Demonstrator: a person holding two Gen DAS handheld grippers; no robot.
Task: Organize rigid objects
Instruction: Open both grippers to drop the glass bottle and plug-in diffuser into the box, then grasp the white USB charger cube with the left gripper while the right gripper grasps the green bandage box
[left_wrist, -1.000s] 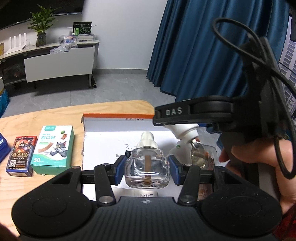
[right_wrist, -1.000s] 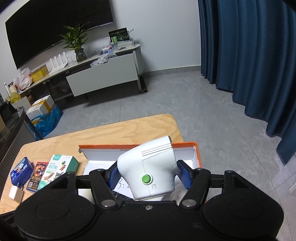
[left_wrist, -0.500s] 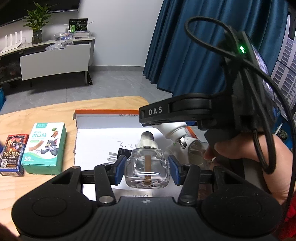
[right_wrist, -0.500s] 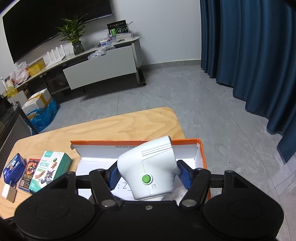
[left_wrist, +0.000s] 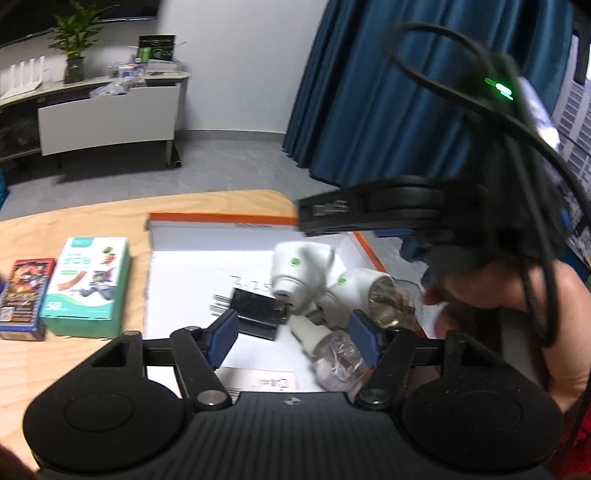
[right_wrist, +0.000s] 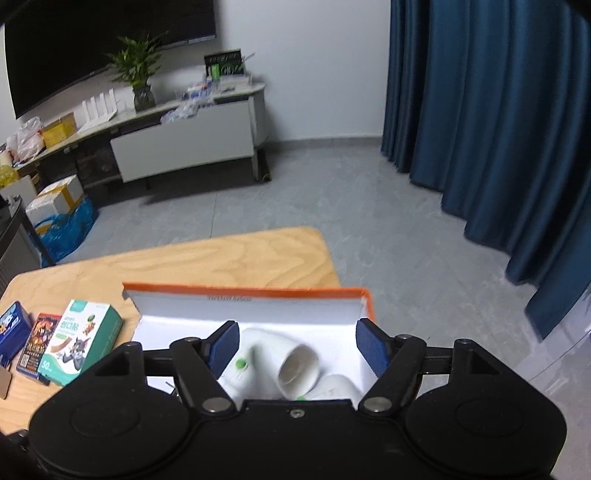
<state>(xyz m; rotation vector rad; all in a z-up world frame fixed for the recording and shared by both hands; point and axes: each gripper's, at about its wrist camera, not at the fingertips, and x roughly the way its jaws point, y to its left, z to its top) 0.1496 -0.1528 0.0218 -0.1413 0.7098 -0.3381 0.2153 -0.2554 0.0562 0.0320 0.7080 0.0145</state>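
Note:
An orange-rimmed white box (left_wrist: 221, 218) (right_wrist: 243, 291) lies on the wooden table. Inside it lie a white plug-in device with a green button (left_wrist: 299, 273) (right_wrist: 266, 363), a second white device with a bottle (left_wrist: 364, 291), a black plug adapter (left_wrist: 255, 312) and a clear glass bottle (left_wrist: 328, 352) on its side. My left gripper (left_wrist: 293, 338) is open just above the box, the bottle lying free by its right finger. My right gripper (right_wrist: 298, 349) is open above the white device. It shows in the left wrist view as a black body (left_wrist: 406, 214).
A green box (left_wrist: 86, 284) (right_wrist: 79, 341) and a red card box (left_wrist: 26, 295) (right_wrist: 37, 345) lie left of the orange box; a blue box (right_wrist: 11, 328) is further left. The table edge runs behind the box. Blue curtains hang at the right.
Both grippers opened. The glass bottle dropped from the left gripper and lies tipped in the box. The white device dropped from the right gripper into the box.

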